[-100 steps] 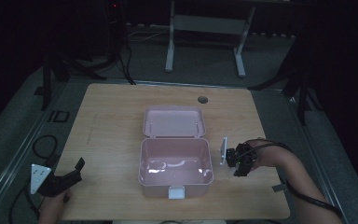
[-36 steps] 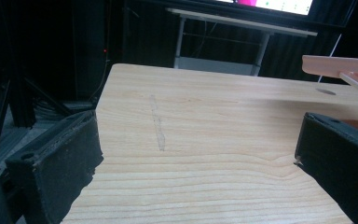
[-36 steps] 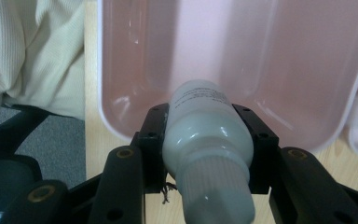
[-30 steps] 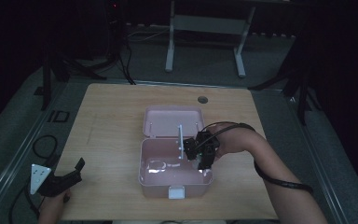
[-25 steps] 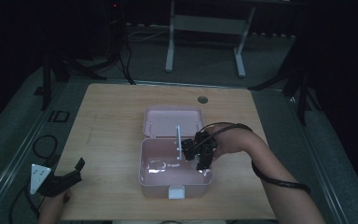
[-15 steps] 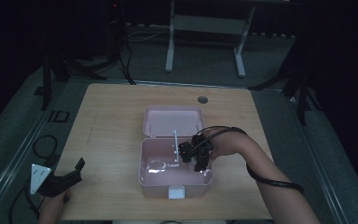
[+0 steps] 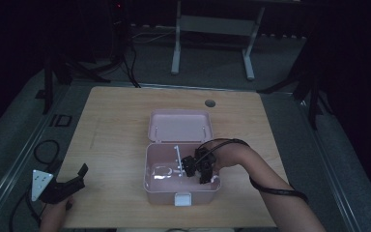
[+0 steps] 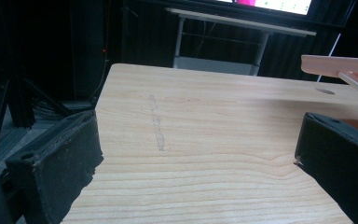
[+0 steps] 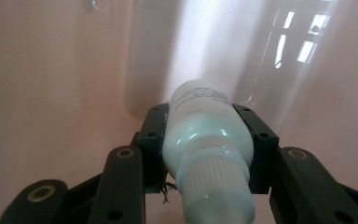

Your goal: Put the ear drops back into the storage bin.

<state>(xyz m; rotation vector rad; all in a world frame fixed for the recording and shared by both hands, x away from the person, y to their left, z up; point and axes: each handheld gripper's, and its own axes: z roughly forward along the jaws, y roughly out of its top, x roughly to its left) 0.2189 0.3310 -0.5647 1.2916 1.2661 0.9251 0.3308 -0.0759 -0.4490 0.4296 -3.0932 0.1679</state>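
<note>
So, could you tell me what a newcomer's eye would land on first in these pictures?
Probably the open pink box in the middle of the wooden table, its lid laid back behind it. Next, the right gripper reaching down inside it, shut on a white bottle between its fingers. The left gripper sits open near the table's front left corner.

The white bottle (image 9: 208,140)'s cap end is cut off below.

White bottle (image 9: 205,135) (ribbed white cap), pale pink box (image 7: 160,193), light wood-grain table (image 7: 111,121), black fingers (image 9: 256,140).
</note>
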